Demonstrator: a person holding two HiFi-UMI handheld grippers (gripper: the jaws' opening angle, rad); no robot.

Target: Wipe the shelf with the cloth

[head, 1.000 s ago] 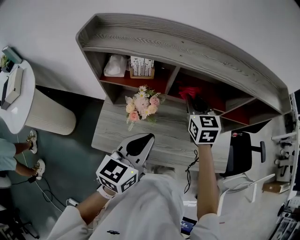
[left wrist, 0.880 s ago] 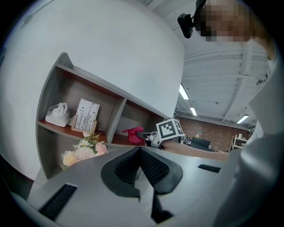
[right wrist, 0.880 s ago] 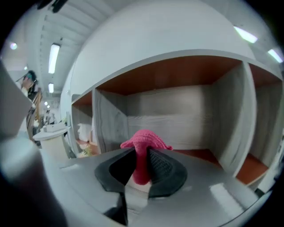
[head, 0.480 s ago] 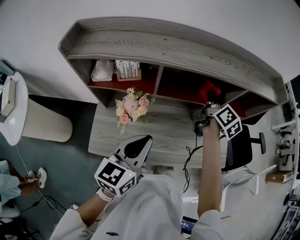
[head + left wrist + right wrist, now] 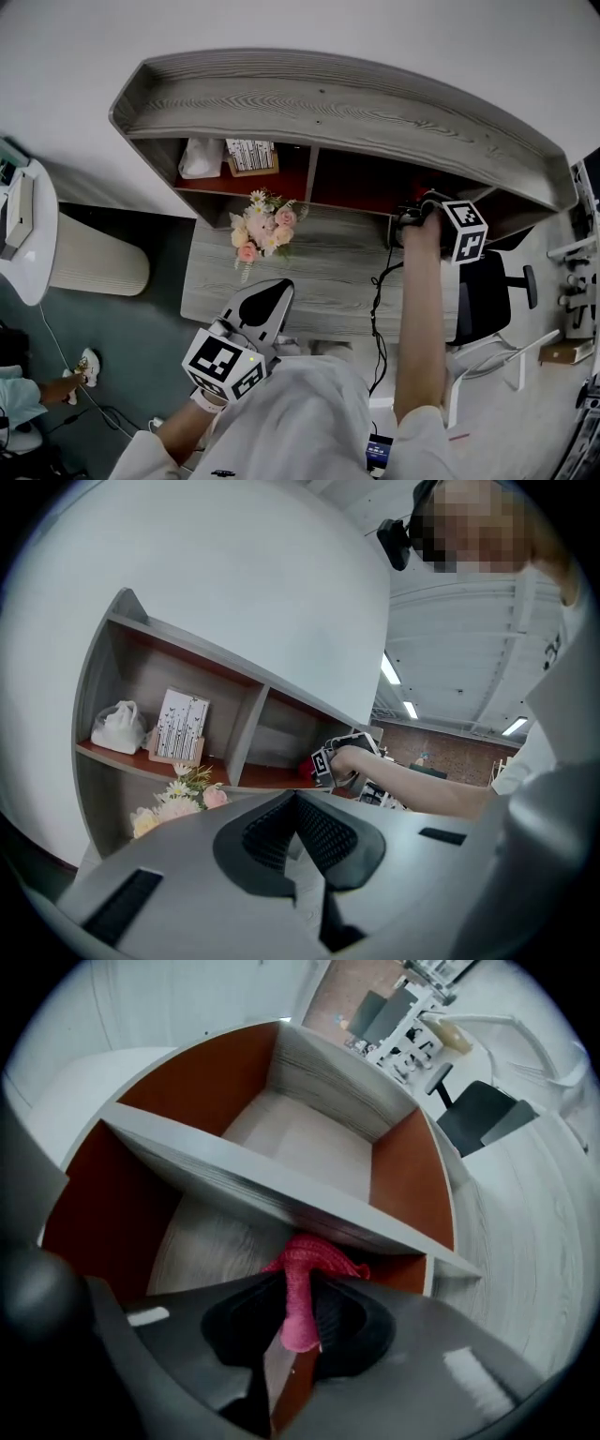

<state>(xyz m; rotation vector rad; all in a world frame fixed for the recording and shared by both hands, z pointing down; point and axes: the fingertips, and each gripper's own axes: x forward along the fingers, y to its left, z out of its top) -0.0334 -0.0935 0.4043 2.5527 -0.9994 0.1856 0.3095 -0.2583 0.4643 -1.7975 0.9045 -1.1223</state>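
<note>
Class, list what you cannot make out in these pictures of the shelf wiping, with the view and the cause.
Right gripper view: the cloth is gripped, but the jaws hide whether it touches the shelf floor.
Head view: the cloth is hidden by the right gripper and the shelf's top board.
Left gripper view: print on the striped card is too small; the white bag hides its contents.

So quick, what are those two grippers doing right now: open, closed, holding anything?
The left gripper is closed, with nothing in it.
The right gripper is closed on the pink cloth.
</note>
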